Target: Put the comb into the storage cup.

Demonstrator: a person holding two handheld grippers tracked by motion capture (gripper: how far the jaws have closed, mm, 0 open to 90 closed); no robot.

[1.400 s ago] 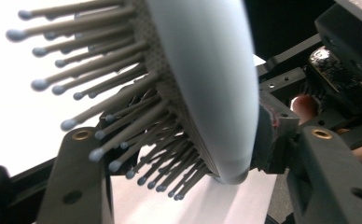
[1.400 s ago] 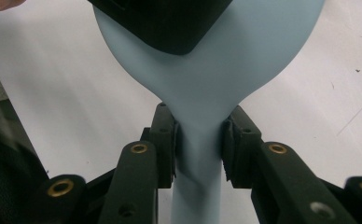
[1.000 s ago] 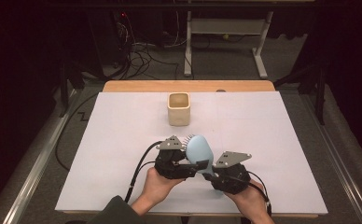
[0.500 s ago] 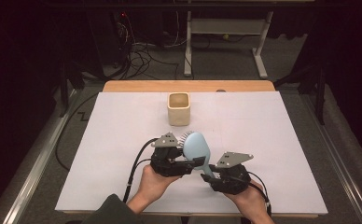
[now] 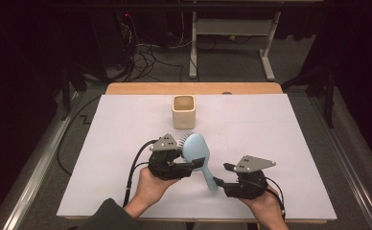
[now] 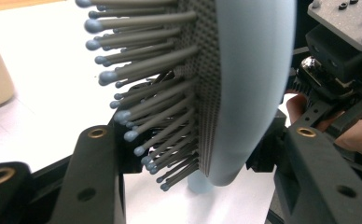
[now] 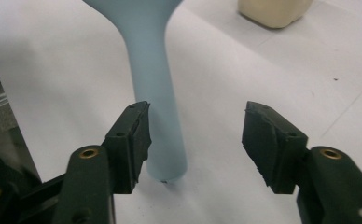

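a: where's the hairbrush (image 5: pixel 197 152) right now?

b: near the front middle of the white table cover (image 5: pixel 280 139), light blue, its oval head pointing away from the person and its handle running back toward the right hand. the bristle side faces left.

a: who has it?

b: the left gripper (image 5: pixel 186 165). its jaws are clamped on the lower part of the head, one on the bristle side and one on the smooth back. in the left gripper view the grey bristles (image 6: pixel 156 107) with their rounded tips stick out to the left, and the pale blue back curves up on the right.

a: and the right gripper (image 5: pixel 218 181)?

b: its jaws have just been opening and now stand wide. in the right gripper view the handle end (image 7: pixel 163 140) sits between them, just beside the left pad, well clear of the right pad. i can't tell whether that left pad touches it; there's no squeeze on it.

a: anything else on the table?

b: a cream square cup (image 5: pixel 183 111), upright, farther back and apart from the brush. past the cover's far edge a strip of wooden tabletop (image 5: pixel 193 88) shows.
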